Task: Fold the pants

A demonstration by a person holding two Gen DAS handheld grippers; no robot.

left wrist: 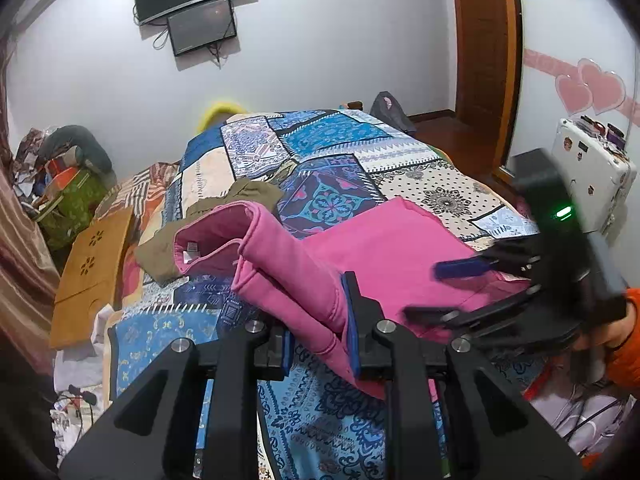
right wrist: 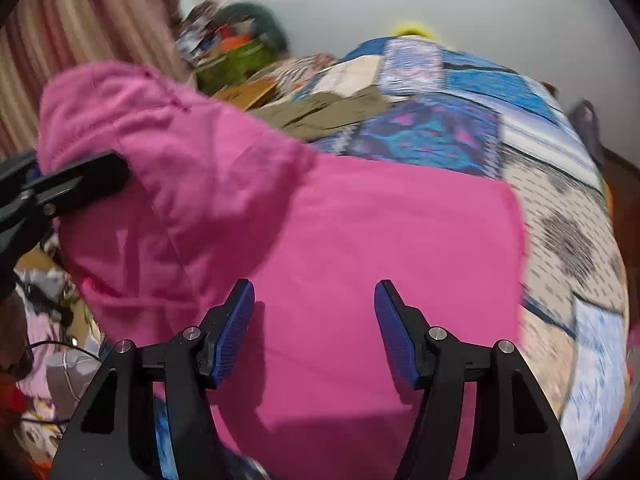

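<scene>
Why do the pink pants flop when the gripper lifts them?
The pink pants are probably soft and floppy: the part that the left gripper pinches droops over. They look thick and fleecy, so likely not slippery. They seem light, since one pinch holds that part up.

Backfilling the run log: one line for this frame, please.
task: fold pants | left gripper: shut on pink pants, waistband end lifted | right gripper: open above pants | surface: patchwork bedspread

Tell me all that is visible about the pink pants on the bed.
The pink pants look like soft fleece. Most of the cloth lies flat on the patchwork bedspread. One end, with an open hem and a small white label inside, is lifted and draped, pinched in the left gripper. The right gripper hovers open above the flat part.
</scene>
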